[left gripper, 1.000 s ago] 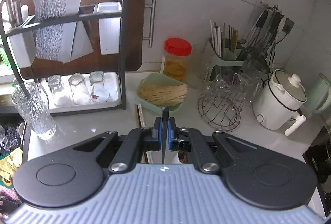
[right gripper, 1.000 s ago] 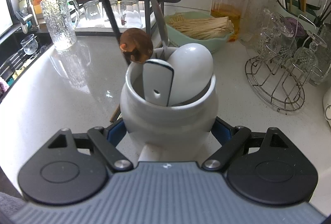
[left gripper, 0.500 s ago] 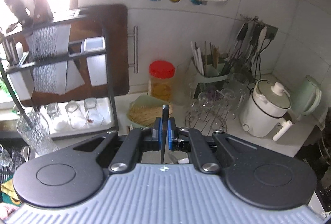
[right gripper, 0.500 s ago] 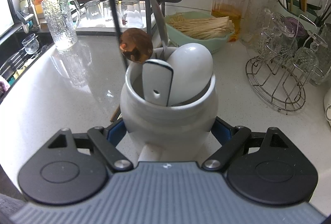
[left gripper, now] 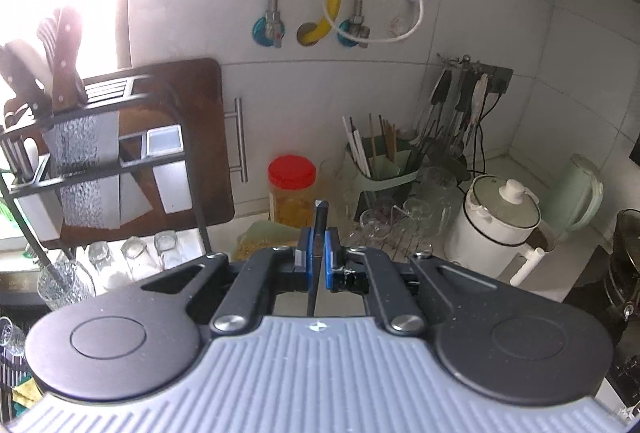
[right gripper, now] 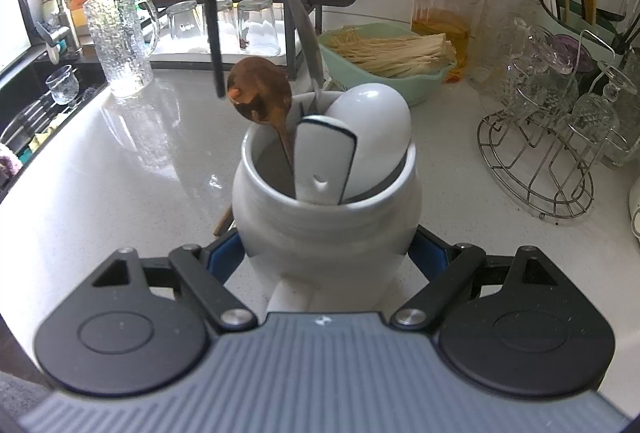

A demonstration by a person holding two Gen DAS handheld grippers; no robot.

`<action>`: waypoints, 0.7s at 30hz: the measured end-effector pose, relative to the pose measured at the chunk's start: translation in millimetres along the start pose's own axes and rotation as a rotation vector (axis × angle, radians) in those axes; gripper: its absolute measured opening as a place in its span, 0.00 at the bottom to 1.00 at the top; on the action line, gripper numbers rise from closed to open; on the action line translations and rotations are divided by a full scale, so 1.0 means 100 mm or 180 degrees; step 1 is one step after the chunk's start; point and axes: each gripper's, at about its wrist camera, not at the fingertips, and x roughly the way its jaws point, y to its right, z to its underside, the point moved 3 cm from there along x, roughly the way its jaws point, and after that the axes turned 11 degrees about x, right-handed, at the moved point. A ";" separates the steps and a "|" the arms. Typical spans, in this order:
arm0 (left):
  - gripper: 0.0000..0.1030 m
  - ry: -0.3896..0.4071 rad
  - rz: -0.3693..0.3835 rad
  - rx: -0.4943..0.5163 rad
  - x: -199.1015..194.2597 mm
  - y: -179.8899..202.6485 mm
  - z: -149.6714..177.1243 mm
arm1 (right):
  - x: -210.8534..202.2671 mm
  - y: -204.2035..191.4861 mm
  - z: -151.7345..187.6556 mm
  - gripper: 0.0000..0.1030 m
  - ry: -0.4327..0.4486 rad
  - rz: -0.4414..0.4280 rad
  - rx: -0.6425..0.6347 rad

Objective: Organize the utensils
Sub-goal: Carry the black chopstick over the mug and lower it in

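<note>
Seemingly a chopstick (left gripper: 319, 233) pinched in left hand-held gripper (left gripper: 316, 257), jaws near-closed

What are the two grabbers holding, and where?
The left gripper pinches a thin dark stick near its top end. The right gripper clamps the white jar around its lower sides.

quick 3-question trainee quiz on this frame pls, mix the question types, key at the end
1. True or false: the right gripper is clamped on the white ceramic jar.
2. The left gripper holds: A) a glass, B) a thin dark stick, C) nothing.
3. Fill in: the brown wooden spoon stands in the jar with its bowl pointing ____.

Key: 1 true; 2 B; 3 up
</note>
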 end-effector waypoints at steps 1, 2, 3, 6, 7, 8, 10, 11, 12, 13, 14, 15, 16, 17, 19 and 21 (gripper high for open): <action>0.06 0.0009 0.0010 -0.0001 -0.01 0.01 -0.01 | 0.00 0.01 0.00 0.87 0.0001 -0.0002 -0.0001; 0.06 0.0015 0.0021 -0.0006 -0.02 0.02 -0.03 | 0.00 0.01 0.00 0.87 0.0002 -0.0006 -0.0003; 0.06 0.0020 0.0030 -0.0014 -0.02 0.02 -0.03 | 0.00 0.01 -0.01 0.87 0.0002 -0.0010 -0.0004; 0.06 0.0039 0.0050 -0.0018 -0.03 0.04 -0.05 | 0.00 0.02 -0.01 0.87 0.0007 -0.0015 -0.0004; 0.06 0.0033 0.0058 -0.0019 -0.01 0.05 -0.05 | 0.00 0.02 -0.01 0.87 0.0006 -0.0014 -0.0004; 0.06 0.0022 0.0073 -0.0025 0.00 0.05 -0.03 | 0.00 0.02 -0.01 0.87 0.0007 -0.0016 -0.0005; 0.06 0.0009 0.0106 -0.0036 0.05 0.06 0.00 | 0.00 0.02 -0.01 0.87 0.0010 -0.0020 -0.0007; 0.06 0.0002 0.0129 -0.0038 0.07 0.07 0.02 | 0.01 0.02 -0.01 0.87 0.0012 -0.0021 -0.0008; 0.06 0.0005 0.0158 -0.0053 0.10 0.06 0.04 | 0.01 0.02 -0.01 0.87 0.0013 -0.0023 -0.0008; 0.06 0.0010 0.0173 -0.0072 0.12 0.07 0.07 | 0.01 0.02 -0.01 0.87 0.0013 -0.0024 -0.0010; 0.06 -0.0018 0.0163 -0.0086 0.16 0.07 0.10 | 0.01 0.02 -0.01 0.87 0.0014 -0.0024 -0.0008; 0.06 -0.0034 0.0185 -0.0084 0.19 0.07 0.13 | 0.01 0.02 -0.01 0.87 0.0016 -0.0027 -0.0008; 0.06 -0.0060 0.0214 -0.0088 0.24 0.07 0.16 | 0.00 0.02 -0.01 0.87 0.0017 -0.0026 -0.0008; 0.06 -0.0124 0.0226 -0.0101 0.29 0.07 0.18 | 0.00 0.02 -0.01 0.87 0.0018 -0.0027 -0.0008; 0.06 -0.0239 0.0285 -0.0122 0.40 0.06 0.24 | 0.00 0.02 -0.01 0.87 0.0017 -0.0026 -0.0007; 0.06 -0.0363 0.0326 -0.0088 0.49 0.06 0.28 | 0.00 0.02 -0.01 0.87 0.0019 -0.0026 -0.0009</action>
